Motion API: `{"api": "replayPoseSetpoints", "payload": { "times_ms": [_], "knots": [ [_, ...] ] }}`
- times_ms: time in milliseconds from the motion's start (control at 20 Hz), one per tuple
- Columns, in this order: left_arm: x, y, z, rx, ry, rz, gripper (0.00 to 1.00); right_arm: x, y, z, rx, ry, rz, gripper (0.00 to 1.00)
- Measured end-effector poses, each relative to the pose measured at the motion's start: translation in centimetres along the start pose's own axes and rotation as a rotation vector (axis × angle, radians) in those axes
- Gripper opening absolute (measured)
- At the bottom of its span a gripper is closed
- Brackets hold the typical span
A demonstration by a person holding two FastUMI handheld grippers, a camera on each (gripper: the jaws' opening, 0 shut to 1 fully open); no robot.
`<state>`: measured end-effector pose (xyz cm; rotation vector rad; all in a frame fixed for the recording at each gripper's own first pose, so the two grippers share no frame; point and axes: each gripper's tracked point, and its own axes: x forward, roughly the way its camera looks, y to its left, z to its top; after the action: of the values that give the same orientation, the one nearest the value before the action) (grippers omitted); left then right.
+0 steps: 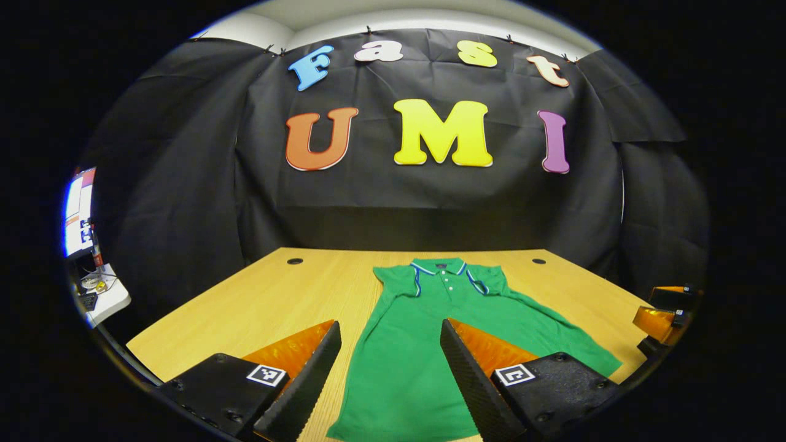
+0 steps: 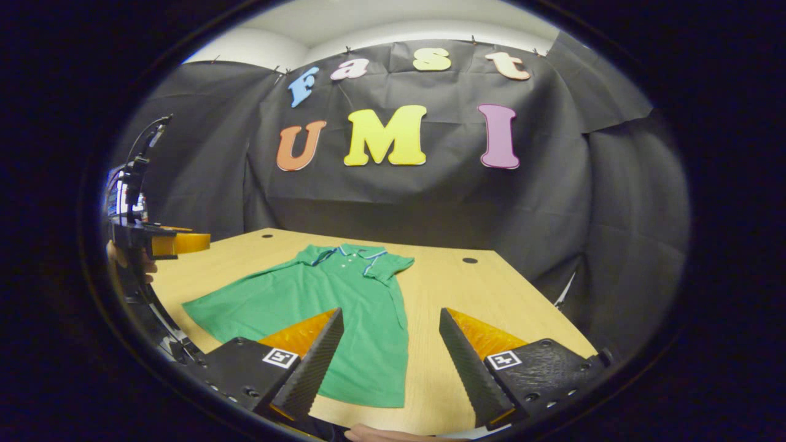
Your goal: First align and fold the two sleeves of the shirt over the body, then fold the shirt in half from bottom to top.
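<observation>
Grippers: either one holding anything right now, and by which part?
Nothing is held. The left gripper and right gripper are both open above the green polo shirt, which lies flat on the table.

Light wood desk w/ small dark round holes near its far corners. Black cloth wall hangs behind & wraps both sides, creased, clipped along its top edge. Pale ceiling strip above the cloth. Far left: lit screen over a white shelf w/ small clutter.

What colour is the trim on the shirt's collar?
White and blue trim on the green polo shirt, clearest in the left gripper view.
</observation>
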<state>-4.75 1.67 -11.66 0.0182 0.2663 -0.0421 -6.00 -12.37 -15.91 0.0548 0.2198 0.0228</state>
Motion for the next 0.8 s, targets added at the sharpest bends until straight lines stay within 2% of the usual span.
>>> {"api": "replayPoseSetpoints", "payload": {
  "times_ms": [200,400,500,650,800],
  "knots": [
    [0.2,1.2,-4.7,0.013,0.027,-0.002,1.0,1.0,0.7,-3.4,-0.006,0.054,-0.037,0.95],
    [0.8,1.6,-9.1,-0.023,0.085,-0.014,1.0,1.7,0.4,-6.0,-0.013,0.092,-0.079,0.96],
    [0.8,2.3,-10.4,-0.019,0.092,-0.003,1.0,1.7,0.1,-7.0,-0.013,0.097,-0.102,0.97],
    [0.7,1.7,-11.9,-0.03,0.106,-0.039,1.0,1.2,-0.3,-8.1,-0.008,0.102,-0.126,0.96],
    [0.6,2.4,-12.2,-0.035,0.101,-0.033,1.0,0.8,-0.6,-8.9,0.0,0.107,-0.139,0.97]
  ]
}}
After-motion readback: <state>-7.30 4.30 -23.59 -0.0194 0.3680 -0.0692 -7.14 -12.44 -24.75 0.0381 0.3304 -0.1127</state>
